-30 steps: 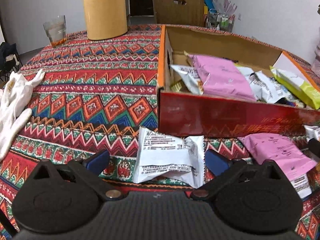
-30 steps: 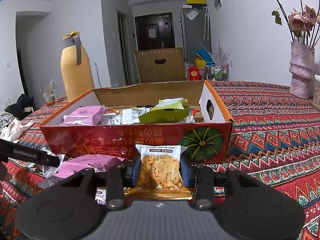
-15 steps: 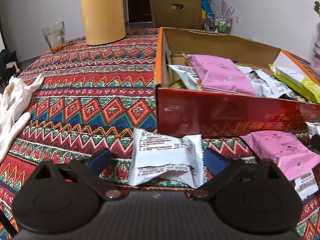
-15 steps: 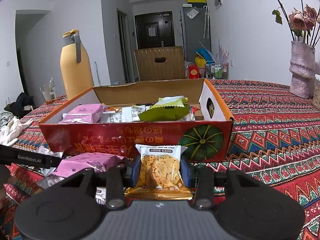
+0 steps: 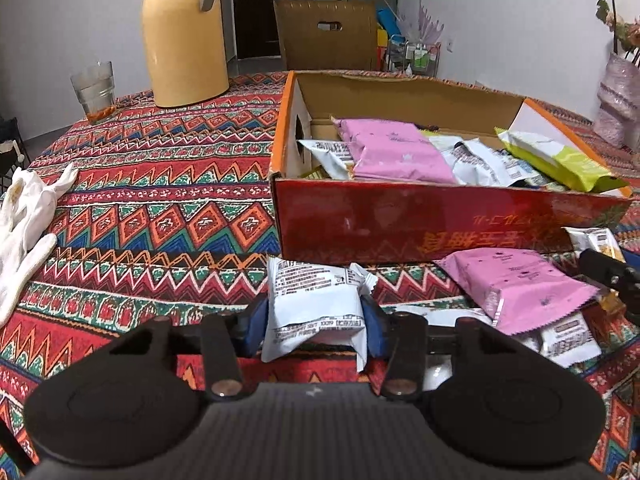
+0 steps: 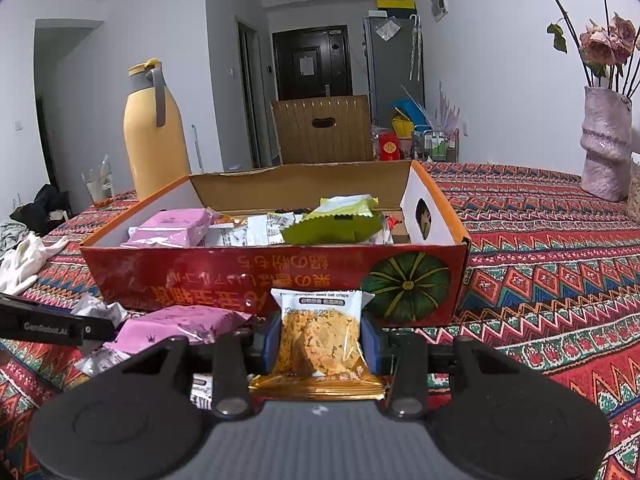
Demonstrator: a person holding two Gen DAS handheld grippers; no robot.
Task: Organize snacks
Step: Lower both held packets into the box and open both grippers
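Since the earlier frame the left tool (image 5: 315, 319) has drawn its blue pads in from wide apart, and its jaws are closing on the white crinkled snack packet with black print (image 5: 316, 304), which now sits between them with both pads against its sides. That packet lies just in front of the red cardboard box with orange-edged flaps (image 5: 420, 220) on the bench covered by a red, green and blue zigzag-patterned cloth (image 5: 160, 184); whether it has left the cloth is hard to judge from this angle. The right tool (image 6: 320, 342) has not changed: its jaws are clamped on a clear-fronted packet showing a golden crisp biscuit (image 6: 320, 340), held upright near the box's front wall beside the printed green pumpkin. Inside the box lie a pink foil pouch (image 5: 394, 152), several white packets and a lime-green bag (image 5: 560, 160). Outside it, another pink foil pouch (image 5: 520, 288) rests on the cloth between the two tools, lying over some small white packets. Further off on the bench stand a tall yellow thermos jug (image 5: 184, 32) and a clear drinking glass (image 5: 94, 90), with a white cloth glove (image 5: 28, 216) lying near the left edge and a pale purple vase holding dried roses (image 6: 606, 144) at the far right.
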